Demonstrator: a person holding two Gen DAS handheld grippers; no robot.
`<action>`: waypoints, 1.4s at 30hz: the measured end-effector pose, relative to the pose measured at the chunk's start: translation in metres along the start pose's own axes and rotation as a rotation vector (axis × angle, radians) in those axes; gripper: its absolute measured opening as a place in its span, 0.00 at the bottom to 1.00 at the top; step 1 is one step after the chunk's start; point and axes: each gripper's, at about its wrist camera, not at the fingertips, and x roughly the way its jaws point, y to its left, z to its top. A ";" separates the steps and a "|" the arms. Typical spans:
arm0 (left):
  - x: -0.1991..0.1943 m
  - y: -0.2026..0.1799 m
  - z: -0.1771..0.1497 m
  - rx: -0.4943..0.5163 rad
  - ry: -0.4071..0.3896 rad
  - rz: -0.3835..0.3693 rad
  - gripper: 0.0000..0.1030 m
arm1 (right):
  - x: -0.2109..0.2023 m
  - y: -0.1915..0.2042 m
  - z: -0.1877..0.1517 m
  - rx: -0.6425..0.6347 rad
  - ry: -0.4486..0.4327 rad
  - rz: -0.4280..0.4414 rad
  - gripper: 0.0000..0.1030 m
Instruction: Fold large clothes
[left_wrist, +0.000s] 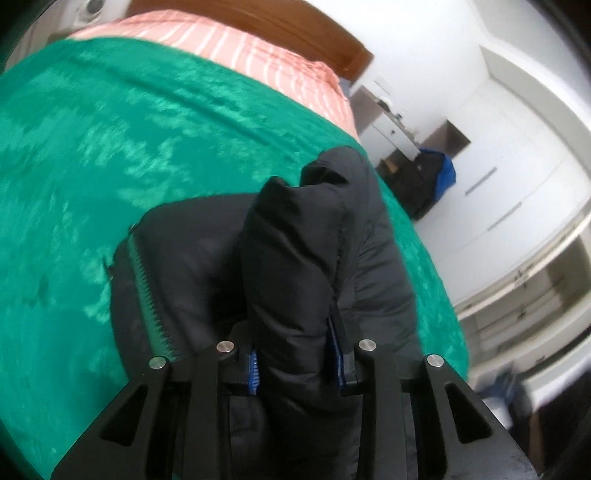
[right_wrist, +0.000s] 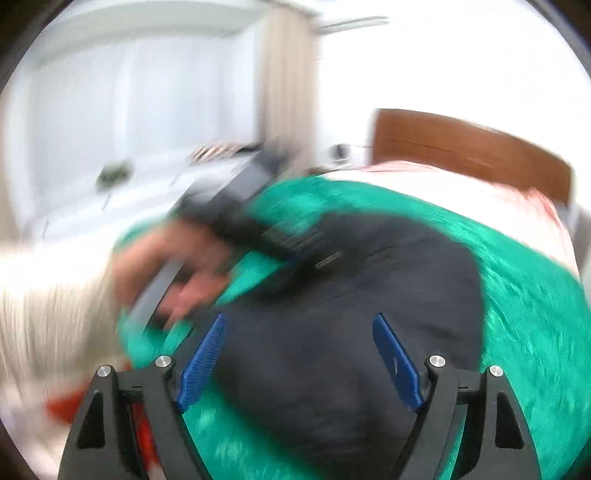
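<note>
A black padded jacket (left_wrist: 295, 251) lies on the green bedspread (left_wrist: 129, 147) near the bed's right side. My left gripper (left_wrist: 299, 354) is shut on a bunched fold of the jacket, which bulges up between its blue pads (left_wrist: 254, 373). In the blurred right wrist view the jacket (right_wrist: 351, 314) spreads across the bedspread (right_wrist: 517, 295). My right gripper (right_wrist: 299, 354) hangs open above it, blue pads (right_wrist: 201, 362) wide apart and nothing between them. A hand (right_wrist: 173, 269) with the other gripper (right_wrist: 258, 206) shows at the jacket's far left.
A pink striped pillow (left_wrist: 258, 55) and a brown headboard (left_wrist: 277, 22) lie at the bed's far end. White wardrobes (left_wrist: 517, 206) and a dark bag with a blue part (left_wrist: 432, 181) stand right of the bed. A curtain (right_wrist: 288, 85) hangs behind it.
</note>
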 end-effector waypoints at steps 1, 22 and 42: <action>0.000 0.008 -0.003 -0.016 -0.005 0.000 0.30 | 0.005 -0.018 0.010 0.056 0.001 -0.034 0.81; 0.032 0.070 -0.017 -0.144 0.027 -0.057 0.35 | 0.093 -0.009 -0.078 -0.258 0.017 0.001 0.83; -0.041 -0.006 -0.067 0.004 -0.039 0.073 0.49 | 0.108 -0.098 0.080 0.037 0.206 -0.040 0.84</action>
